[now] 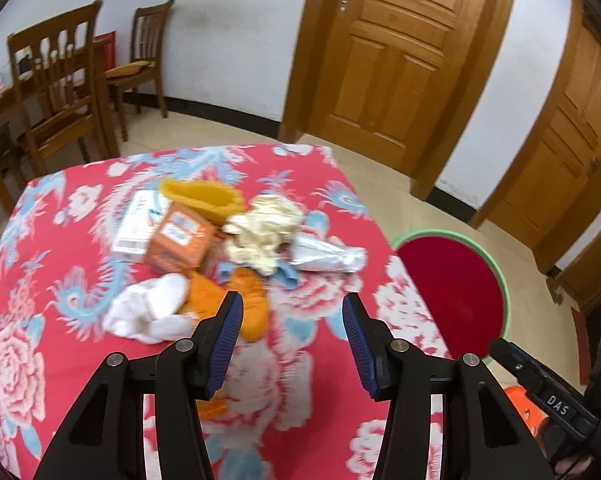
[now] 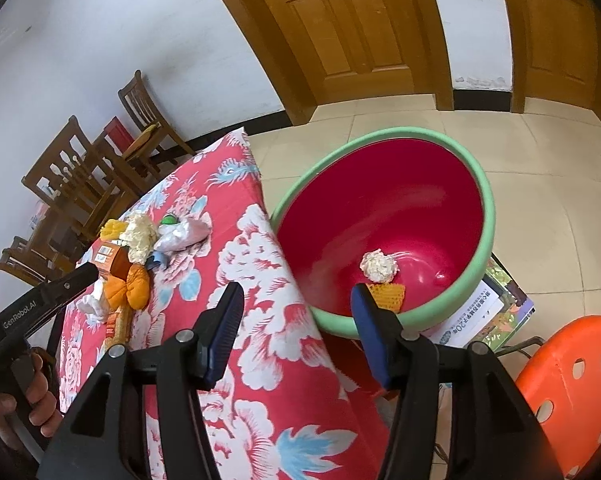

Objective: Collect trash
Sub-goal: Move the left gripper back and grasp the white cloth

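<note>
Both pairs of jaws stand spread with nothing between them. On the left gripper (image 1: 292, 312) they hang over the flowered cloth of the desk (image 1: 40, 300), just short of the trash heap. On the right gripper (image 2: 296, 304) they hang over the desk's edge, right beside the red basin (image 2: 476, 184) with the green rim, which sits lower than the desk top and touches its side.

Inside the basin two pieces already lie near its bottom: a crumpled cream ball (image 2: 378, 266) and, just beside it toward the right gripper, a yellow mesh scrap (image 2: 390, 292).

Away from the basin, the heap on the desk is still large. Nearest the left gripper are an orange wrapper (image 1: 252, 304) and a white tissue wad (image 1: 148, 308); beyond them lie an orange carton (image 1: 180, 242), a white printed box (image 1: 134, 224), a yellow foam sleeve (image 1: 202, 194), a cream crumpled wad (image 1: 264, 232), a silvery white packet (image 1: 328, 256) and a small blue scrap (image 1: 288, 276).

My judgement: collecting has begun but is far from done, with two items dropped and roughly eight left.
</note>
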Demonstrator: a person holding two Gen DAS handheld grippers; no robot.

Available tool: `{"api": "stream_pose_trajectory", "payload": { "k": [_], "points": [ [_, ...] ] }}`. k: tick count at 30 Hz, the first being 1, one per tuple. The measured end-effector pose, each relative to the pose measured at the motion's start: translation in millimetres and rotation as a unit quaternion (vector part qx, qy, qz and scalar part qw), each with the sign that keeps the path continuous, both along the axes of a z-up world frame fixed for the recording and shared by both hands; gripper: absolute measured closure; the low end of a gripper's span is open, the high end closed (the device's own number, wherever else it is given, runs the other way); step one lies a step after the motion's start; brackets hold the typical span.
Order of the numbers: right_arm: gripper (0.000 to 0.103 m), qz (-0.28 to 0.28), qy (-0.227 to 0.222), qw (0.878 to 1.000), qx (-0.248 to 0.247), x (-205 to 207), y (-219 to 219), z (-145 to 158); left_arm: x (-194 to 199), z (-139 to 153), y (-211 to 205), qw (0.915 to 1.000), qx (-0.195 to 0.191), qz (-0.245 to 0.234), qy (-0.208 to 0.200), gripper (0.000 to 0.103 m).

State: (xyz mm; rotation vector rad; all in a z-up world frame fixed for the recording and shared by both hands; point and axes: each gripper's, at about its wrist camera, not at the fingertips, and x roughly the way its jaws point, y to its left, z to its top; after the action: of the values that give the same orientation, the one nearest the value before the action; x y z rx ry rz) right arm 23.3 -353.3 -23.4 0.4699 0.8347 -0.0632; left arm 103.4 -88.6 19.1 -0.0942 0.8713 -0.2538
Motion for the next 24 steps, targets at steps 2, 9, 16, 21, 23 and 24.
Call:
{"api": "stream_pose_trajectory", "payload": {
  "k": [2,9,16,21,23,24],
  "points": [
    [0.045,0.005,0.0,1.0,-0.002,1,4,1,0,0,11,0.9999,0.0,0.013,-0.001,0.05],
    [0.045,0.019,0.002,1.0,-0.006,6,19,1,3,-9,46,0.9986,0.007,0.053,0.003,0.047],
    [0.045,0.027,0.007,1.0,-0.013,11,32,1,12,-29,71,0.9968,0.018,0.074,0.022,0.047],
    [0.044,0.029,0.012,0.999,-0.018,15,39,0,22,-45,77,0.996,0.024,0.076,0.039,0.047],
    [0.044,0.032,0.014,0.999,-0.021,17,43,-1,26,-51,81,0.9959,0.019,0.077,0.043,0.047],
    [0.044,0.033,0.016,0.999,-0.022,18,45,-1,28,-53,83,0.9959,0.015,0.077,0.046,0.047]
  ]
}}
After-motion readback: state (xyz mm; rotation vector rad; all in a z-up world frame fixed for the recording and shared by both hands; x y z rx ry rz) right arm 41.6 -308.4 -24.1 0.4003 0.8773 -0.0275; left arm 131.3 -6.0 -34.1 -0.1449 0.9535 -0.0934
